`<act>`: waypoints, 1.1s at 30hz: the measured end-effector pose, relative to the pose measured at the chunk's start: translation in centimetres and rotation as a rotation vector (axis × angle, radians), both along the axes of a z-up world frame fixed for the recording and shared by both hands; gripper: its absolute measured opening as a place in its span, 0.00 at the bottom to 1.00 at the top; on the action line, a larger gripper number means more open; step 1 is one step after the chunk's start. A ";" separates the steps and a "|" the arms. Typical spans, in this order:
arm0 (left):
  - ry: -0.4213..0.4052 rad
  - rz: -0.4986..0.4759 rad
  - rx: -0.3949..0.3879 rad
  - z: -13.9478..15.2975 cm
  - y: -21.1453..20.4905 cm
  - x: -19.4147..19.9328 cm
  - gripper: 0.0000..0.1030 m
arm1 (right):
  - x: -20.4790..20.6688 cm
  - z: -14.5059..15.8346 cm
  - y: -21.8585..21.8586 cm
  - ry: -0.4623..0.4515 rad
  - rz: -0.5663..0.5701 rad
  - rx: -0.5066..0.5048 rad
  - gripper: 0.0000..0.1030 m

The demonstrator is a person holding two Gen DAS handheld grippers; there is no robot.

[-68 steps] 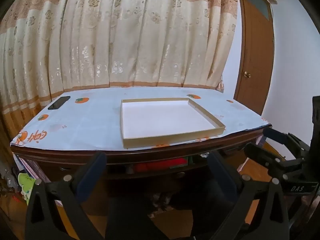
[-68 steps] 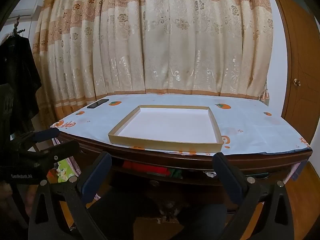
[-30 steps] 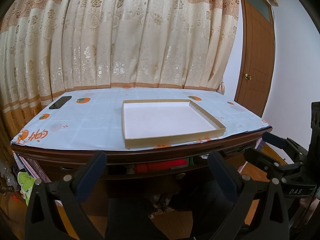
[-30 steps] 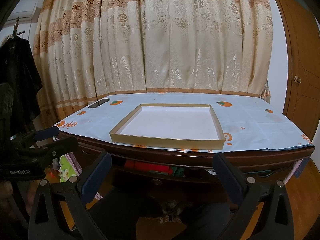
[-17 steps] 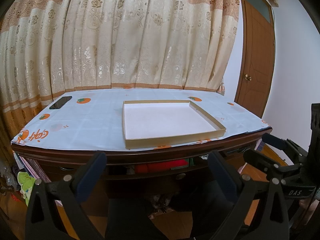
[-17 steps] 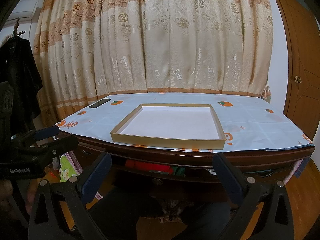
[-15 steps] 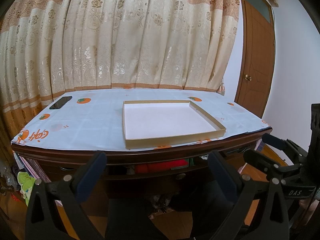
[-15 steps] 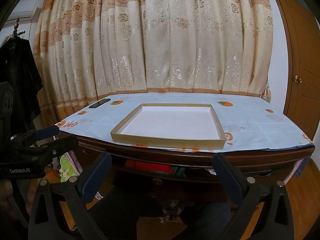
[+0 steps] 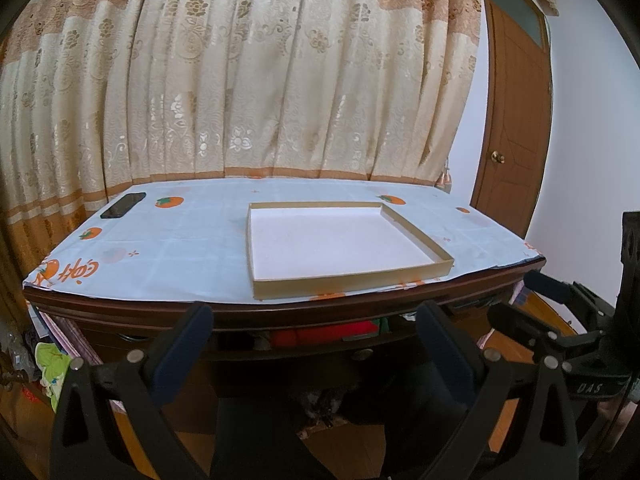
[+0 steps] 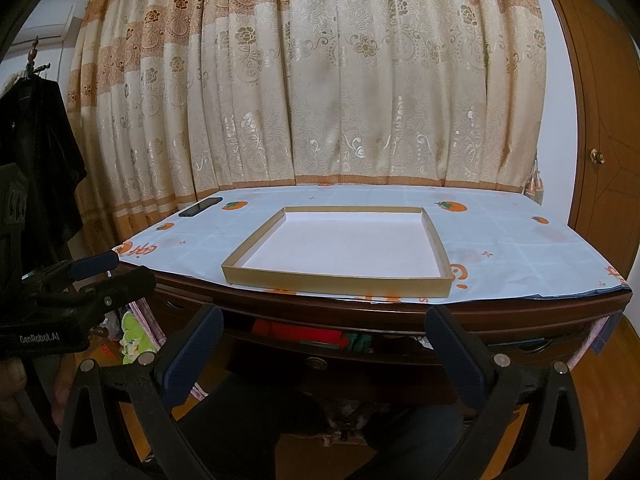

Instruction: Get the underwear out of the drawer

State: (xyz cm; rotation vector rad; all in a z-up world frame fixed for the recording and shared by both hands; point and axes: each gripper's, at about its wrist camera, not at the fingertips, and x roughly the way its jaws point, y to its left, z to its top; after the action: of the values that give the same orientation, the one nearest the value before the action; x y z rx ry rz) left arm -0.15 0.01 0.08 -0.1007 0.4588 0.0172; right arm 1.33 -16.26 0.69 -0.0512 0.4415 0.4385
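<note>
A dark wooden drawer under the tabletop stands slightly ajar, with a round knob. Through the gap I see red cloth and a bit of green cloth; which piece is underwear I cannot tell. My left gripper is open in front of the drawer, holding nothing. My right gripper is also open and bare, likewise short of the drawer front. Each gripper shows at the edge of the other's view.
On the table's blue cloth with orange fruit prints lies a shallow gold-rimmed cardboard tray, and a black phone at the far left. Curtains hang behind, a wooden door at right. Clutter sits on the floor at left.
Both views have risen slightly since the earliest frames; over the last half second nothing has visibly moved.
</note>
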 end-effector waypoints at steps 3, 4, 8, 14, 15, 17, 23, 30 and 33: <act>0.003 0.005 -0.004 0.1 0.3 0.2 1.00 | -0.1 0.0 0.0 0.001 0.002 0.003 0.99; 0.004 0.006 -0.005 0.2 0.4 0.3 1.00 | -0.1 0.0 0.0 0.001 0.002 0.005 0.99; 0.004 0.007 -0.003 0.2 0.4 0.4 1.00 | -0.4 0.0 0.3 0.001 0.004 0.005 0.99; 0.006 0.008 -0.005 0.2 0.7 0.6 1.00 | -0.4 -0.2 0.5 0.003 0.008 0.009 0.99; 0.008 0.010 -0.005 0.1 0.7 0.5 1.00 | -0.4 -0.2 0.6 0.002 0.012 0.017 0.99; 0.013 0.012 -0.009 0.0 1.0 0.8 1.00 | -0.3 -0.2 0.7 0.006 0.019 0.033 0.99; 0.017 0.015 -0.008 -0.2 1.3 1.1 1.00 | 0.4 -0.5 0.8 0.012 0.016 0.036 0.99; 0.039 0.024 -0.023 -1.0 2.3 2.2 1.00 | 1.0 -1.1 1.0 -0.039 0.022 0.027 0.99; 0.056 0.032 -0.033 -1.9 2.6 3.3 1.00 | 1.9 -1.4 0.6 -0.068 0.047 0.068 0.99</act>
State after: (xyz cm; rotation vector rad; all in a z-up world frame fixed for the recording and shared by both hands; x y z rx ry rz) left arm 3.15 2.65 -1.87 -0.1407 0.5132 0.0440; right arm 3.20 -15.71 -0.71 -0.0113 0.3585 0.4966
